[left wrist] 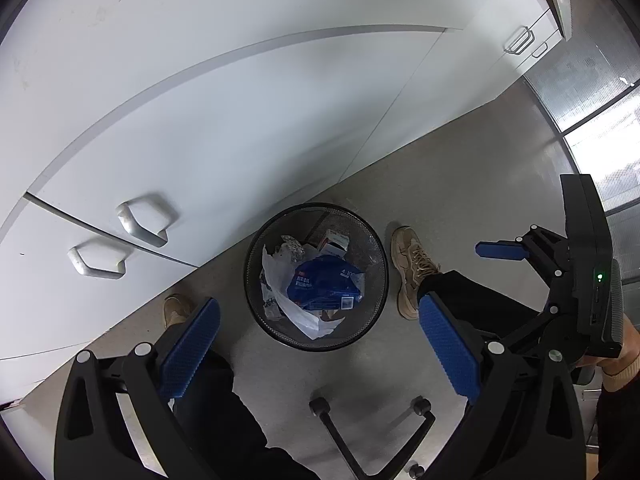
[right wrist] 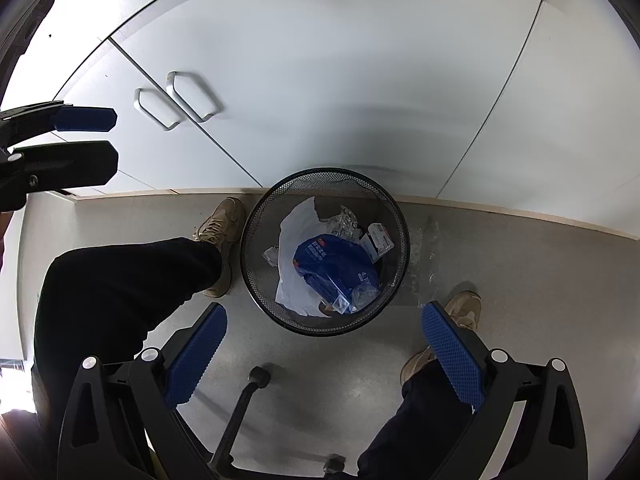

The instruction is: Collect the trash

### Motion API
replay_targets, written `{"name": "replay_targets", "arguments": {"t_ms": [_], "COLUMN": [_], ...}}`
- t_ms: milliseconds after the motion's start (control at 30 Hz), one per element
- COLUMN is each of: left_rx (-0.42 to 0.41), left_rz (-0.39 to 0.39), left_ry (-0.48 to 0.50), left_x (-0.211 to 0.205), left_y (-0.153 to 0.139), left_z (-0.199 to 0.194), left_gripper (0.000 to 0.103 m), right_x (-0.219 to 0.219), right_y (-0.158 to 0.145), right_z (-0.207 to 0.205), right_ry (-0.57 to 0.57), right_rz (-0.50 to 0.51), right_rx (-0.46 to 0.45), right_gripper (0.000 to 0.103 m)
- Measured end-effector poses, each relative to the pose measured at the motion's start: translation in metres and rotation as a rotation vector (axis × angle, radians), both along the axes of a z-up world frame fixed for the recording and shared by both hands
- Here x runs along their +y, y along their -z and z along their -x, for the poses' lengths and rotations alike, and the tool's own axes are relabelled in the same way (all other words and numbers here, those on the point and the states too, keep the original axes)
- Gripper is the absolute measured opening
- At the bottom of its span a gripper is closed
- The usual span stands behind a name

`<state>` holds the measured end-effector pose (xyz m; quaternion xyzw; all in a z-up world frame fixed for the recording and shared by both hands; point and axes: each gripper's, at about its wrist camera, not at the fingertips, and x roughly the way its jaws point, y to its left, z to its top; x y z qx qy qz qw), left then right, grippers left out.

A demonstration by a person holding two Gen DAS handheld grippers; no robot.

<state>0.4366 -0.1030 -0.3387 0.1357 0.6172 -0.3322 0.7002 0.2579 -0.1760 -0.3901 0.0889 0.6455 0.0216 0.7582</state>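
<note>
Left gripper (left wrist: 318, 344): jaws spread wide, blue pads bare, nothing between them. Right gripper (right wrist: 324, 346): same, wide open and empty. Both hang above the wire-mesh bin (right wrist: 256, 276), pointing down into it.

Landmark: the bin, standing on grey floor.

Nearest, on the near side of the bin: a chair-base leg with caster (right wrist: 259, 376). The person's tan shoes flank the bin: one just beside its left rim (right wrist: 222, 224), one off its near right (right wrist: 464, 310).

Inside the bin, top layer: blue plastic packet (right wrist: 332, 264), glossy film, lying on a white plastic bag (right wrist: 292, 256). Judged light, limp and slippery; it will crumple under a pinch, so take a bunched fold or the free edge by the barcode, not the flat face. The white bag handles the same; a gathered corner is best. Toward the far rim: a small cardboard carton (right wrist: 378, 240), stiff and light, to be gripped across its narrow sides; beside it a crinkled foil or blister scrap (right wrist: 346, 222), thin, easily crushed.

The bin itself is rigid mesh, probably light; the rolled rim is the obvious hold if it is to be carried.

Beyond the bin: white cabinet doors with metal handles (right wrist: 192, 98), the bin nearly at their plinth.
</note>
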Motion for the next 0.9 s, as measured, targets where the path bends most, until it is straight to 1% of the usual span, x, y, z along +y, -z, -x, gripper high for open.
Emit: {"name": "replay_targets", "arguments": {"t_ms": [133, 300, 600, 900], "left_rx": [-0.010, 0.000, 0.017, 0.011], "left_rz": [-0.007, -0.015, -0.016, -0.031], "left_ry": [-0.012, -0.017, -0.019, -0.008], "left_x": [0.001, 0.003, 0.003, -0.001], "left_y": [0.001, 0.005, 0.010, 0.010], "left_z": [-0.001, -0.002, -0.003, -0.001], "left_gripper": [0.099, 0.099, 0.099, 0.099], "right_x": [0.001, -0.001, 0.000, 0.000], "right_y": [-0.001, -0.003, -0.001, 0.002], "right_z": [-0.001, -0.003, -0.003, -0.003], "right_ry": [0.002, 0.015, 0.009, 0.006], "right_rz": [0.004, -0.001, 0.004, -0.003], "right_rx": [-0.009, -0.017, -0.007, -0.003], "right_gripper": [0.099, 0.099, 0.099, 0.099]}}
